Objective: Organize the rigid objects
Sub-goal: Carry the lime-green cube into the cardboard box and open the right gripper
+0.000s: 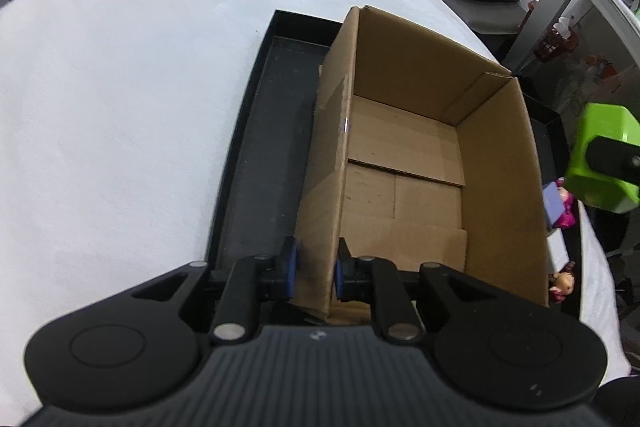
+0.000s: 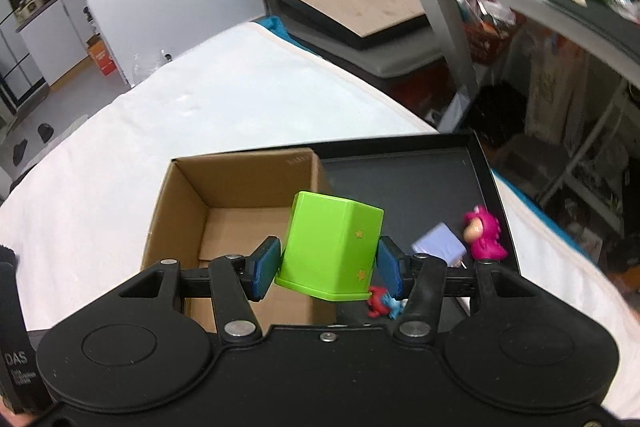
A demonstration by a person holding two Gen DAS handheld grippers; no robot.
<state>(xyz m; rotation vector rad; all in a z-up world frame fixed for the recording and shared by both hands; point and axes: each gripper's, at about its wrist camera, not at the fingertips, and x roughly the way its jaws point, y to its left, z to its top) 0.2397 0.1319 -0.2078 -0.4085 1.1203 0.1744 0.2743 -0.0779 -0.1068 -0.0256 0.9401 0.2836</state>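
The left gripper point(image 1: 316, 269) is clamped on the near left wall of the carton point(image 1: 404, 163) — one blue pad outside the cardboard, the other inside, the wall pinched between them. The carton stands open-topped in a black tray point(image 1: 256, 163) on a white cloth point(image 1: 120, 107); nothing shows on its visible floor. In this view the tray's bare strip runs along the carton's 9 o'clock side.

The right gripper point(image 2: 329, 269) holds a green box point(image 2: 332, 247), its blue pads pressed on the box's two sides, jaws set narrow-to-middling around it. The box is tilted, its top leaning toward 11 o'clock, and it hangs above the carton's point(image 2: 240, 211) right wall, partly over the tray point(image 2: 404, 183). From the left camera the same green box point(image 1: 600, 155) shows at 3 o'clock, just past the carton's right wall.

On the tray floor, at 3 o'clock of the green box, lie a lilac block point(image 2: 440, 247) and a pink figure point(image 2: 484, 237) just beside it — the figure stands upright. At 5 o'clock, close under the right pad, sits a small red-and-blue toy point(image 2: 382, 303). The left camera catches another doll point(image 1: 562, 281) beyond the carton's near right corner; whether it touches the carton I cannot tell.
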